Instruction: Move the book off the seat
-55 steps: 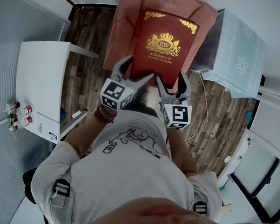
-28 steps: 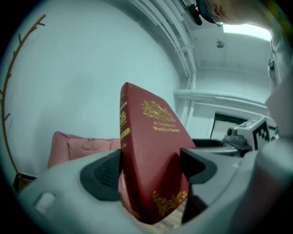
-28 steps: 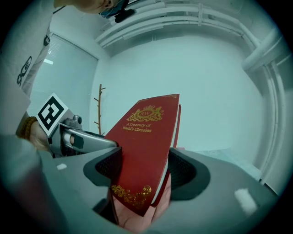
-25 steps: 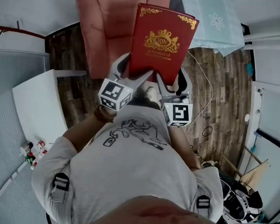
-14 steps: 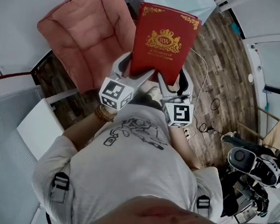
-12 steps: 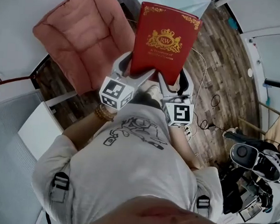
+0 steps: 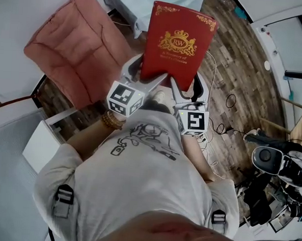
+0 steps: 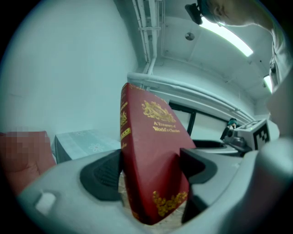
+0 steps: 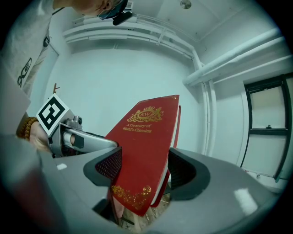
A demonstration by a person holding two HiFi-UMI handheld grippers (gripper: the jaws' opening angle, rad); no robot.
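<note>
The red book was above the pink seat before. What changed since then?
The person turned, carrying the book away from the pink seat; the seat now lies to its left in the head view, and wooden floor is below the book. The left gripper and right gripper still clamp its bottom edge, same as before.

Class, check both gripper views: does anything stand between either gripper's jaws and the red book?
Nothing visible does. The left gripper and the right gripper each clamp the red book directly at its near edge, with their pads on its covers.
</note>
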